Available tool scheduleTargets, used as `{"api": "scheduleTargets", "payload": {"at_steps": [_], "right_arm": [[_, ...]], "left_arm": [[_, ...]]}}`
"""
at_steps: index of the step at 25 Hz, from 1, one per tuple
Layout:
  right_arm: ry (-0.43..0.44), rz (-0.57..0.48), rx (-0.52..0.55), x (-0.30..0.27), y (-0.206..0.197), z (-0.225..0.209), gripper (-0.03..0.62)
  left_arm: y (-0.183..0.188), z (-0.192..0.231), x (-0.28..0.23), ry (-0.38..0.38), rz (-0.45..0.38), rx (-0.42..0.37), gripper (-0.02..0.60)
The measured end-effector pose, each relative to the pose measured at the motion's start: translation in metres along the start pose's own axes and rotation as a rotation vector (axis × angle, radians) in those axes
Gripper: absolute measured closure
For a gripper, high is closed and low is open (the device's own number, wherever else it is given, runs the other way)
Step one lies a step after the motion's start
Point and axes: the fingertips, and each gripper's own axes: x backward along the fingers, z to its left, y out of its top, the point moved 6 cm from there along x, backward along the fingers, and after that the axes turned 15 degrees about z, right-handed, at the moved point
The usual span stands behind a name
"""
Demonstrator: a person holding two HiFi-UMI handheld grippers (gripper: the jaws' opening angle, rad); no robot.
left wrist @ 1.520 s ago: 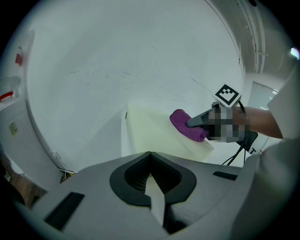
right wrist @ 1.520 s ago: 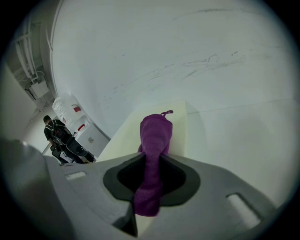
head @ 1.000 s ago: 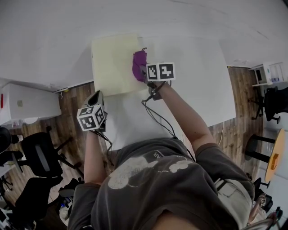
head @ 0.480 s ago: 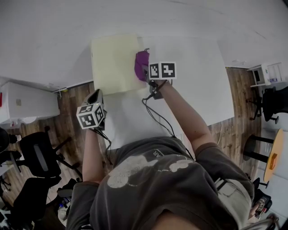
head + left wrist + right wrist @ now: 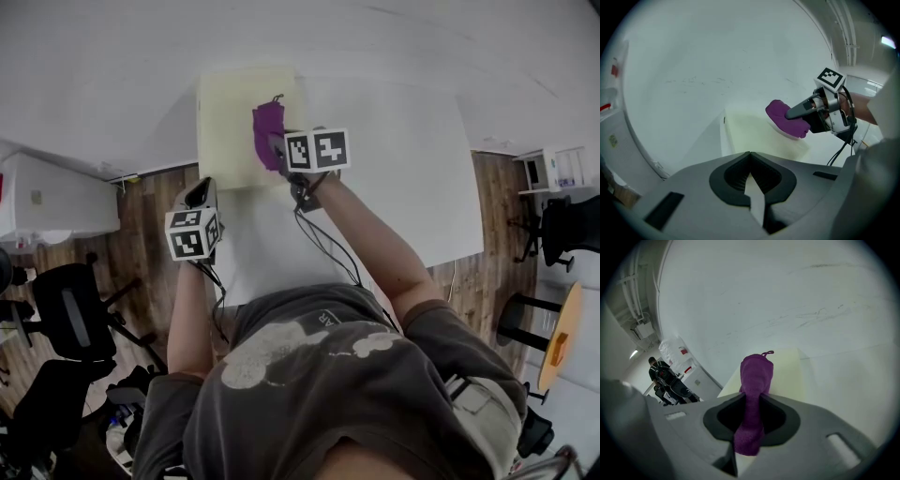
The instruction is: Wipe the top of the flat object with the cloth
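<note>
Wiping step in hand, I judge. My right hand-held gripper [image 5: 751, 405] clamped on purple cloth [image 5: 756, 373]. Cloth lies on top of pale yellow flat board [image 5: 225, 117], in its right half. Board rests at far-left corner of white surface [image 5: 403, 159]. My left hand-held gripper [image 5: 749, 159] has jaws together, holds nothing, near board's near-left corner. Next move, my guess: drag cloth across left part of board, keep pressure light so board does not slide.

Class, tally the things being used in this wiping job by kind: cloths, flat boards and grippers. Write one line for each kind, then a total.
purple cloth: 1
pale yellow flat board: 1
grippers: 2, the left gripper and the right gripper
Total: 4
</note>
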Motion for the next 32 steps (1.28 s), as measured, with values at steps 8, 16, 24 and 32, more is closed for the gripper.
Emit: {"api": "scheduleTargets", "payload": {"at_steps": [8,16,24,32], "right_arm": [[0.092,0.072,0.121,-0.032,-0.012,0.065,0.519],[0.17,0.131,0.201,-0.056,-0.029,0.115,0.519],[0.167,0.176,0.236,-0.064,-0.038,0.128,0.519],[0.12,0.195,0.204,-0.067,-0.043,0.108,0.519]], "left_arm": [[-0.001,0.009,0.017,0.041,-0.039,0.019,0.586],[-0.016,0.017,0.03,0.069,-0.041,0.053,0.586],[-0.024,0.02,0.037,0.077,-0.037,0.076,0.586],[-0.02,0.015,0.033,0.05,-0.021,0.053,0.586]]}}
